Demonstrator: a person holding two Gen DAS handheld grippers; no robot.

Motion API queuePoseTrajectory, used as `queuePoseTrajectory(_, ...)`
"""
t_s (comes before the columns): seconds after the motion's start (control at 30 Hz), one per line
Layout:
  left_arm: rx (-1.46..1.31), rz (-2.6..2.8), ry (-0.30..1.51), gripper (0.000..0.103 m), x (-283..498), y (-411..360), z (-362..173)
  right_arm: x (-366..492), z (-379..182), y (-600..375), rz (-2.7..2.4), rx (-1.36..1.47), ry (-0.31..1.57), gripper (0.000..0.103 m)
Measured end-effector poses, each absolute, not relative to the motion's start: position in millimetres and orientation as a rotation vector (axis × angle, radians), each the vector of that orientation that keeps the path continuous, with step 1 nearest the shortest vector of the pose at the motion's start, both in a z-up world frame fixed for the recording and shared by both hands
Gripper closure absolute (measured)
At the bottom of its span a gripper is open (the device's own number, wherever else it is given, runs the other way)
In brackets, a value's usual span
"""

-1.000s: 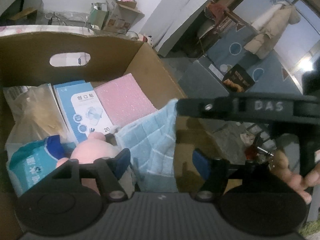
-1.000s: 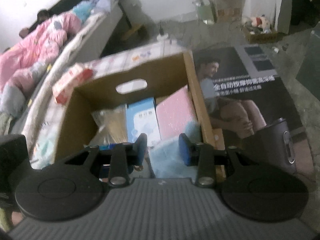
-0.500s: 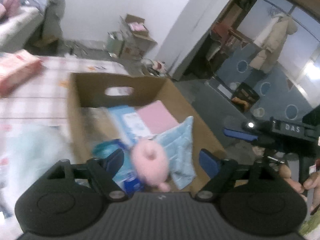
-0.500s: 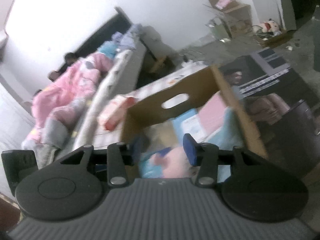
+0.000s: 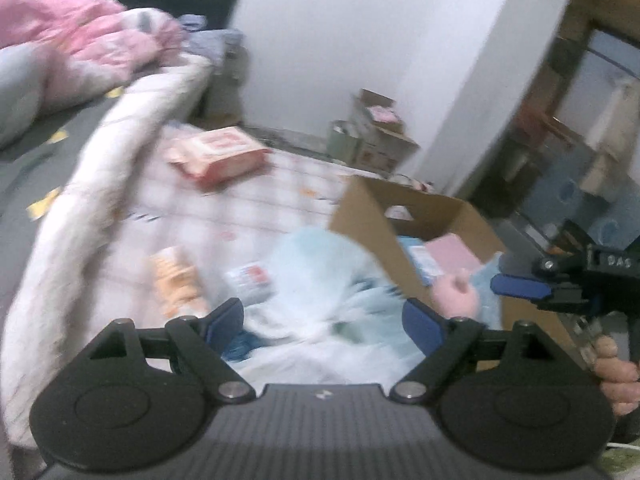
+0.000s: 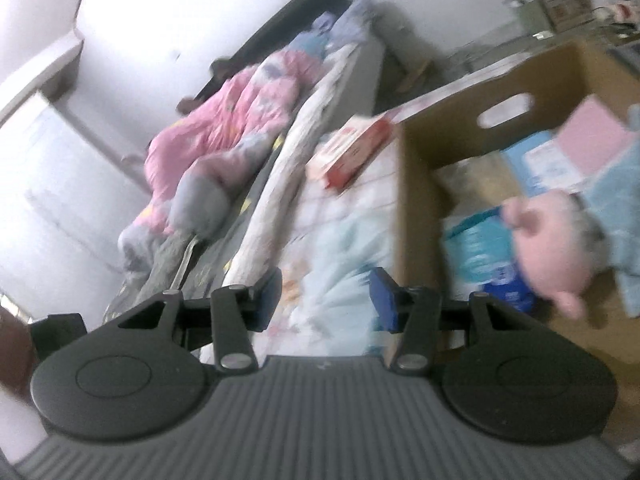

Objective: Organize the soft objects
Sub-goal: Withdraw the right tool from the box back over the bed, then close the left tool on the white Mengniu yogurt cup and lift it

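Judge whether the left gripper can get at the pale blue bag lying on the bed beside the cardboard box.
Probably yes. The left gripper, its jaws opening and empty, points at the pale blue bag with nothing between them; the cardboard box stands off to the side.

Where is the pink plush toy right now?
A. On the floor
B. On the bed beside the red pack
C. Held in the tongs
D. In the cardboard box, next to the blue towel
D: the pink plush toy lies inside the cardboard box, against the blue towel; neither pair of tongs holds anything.
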State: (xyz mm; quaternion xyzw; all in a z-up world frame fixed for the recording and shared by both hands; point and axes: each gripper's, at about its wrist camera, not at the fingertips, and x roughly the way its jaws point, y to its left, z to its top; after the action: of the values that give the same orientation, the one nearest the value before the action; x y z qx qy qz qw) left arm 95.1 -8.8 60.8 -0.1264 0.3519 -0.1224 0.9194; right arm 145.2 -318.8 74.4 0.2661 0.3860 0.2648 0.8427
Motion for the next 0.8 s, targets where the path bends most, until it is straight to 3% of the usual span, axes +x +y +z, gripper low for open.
queuePoseTrajectory(0.3,-0.255,-0.161,0.713,0.021,90.7,23.0,25.3,187.0,84.3,-190.3,0.696,0.281,0.919,0.057)
queuePoseTrajectory(0.4,-0.254,-0.136,0.718,0.026,90.7,31.8,16.4,207.0,81.8,-148.0,0.724,0.123,0.944,0.061)
queuePoseTrajectory(0.57,-0.262,-0.099,0.726,0.03,92.2,55.3,3.4,240.9,59.5,-84.0,0.716,-0.137,0.987,0.078)
queuePoseTrajectory(0.8,-0.301,-0.069,0.751,0.033,100.0,87.0,-8.4,280.2,19.4,-38.0,0.699,-0.332,1.038,0.087)
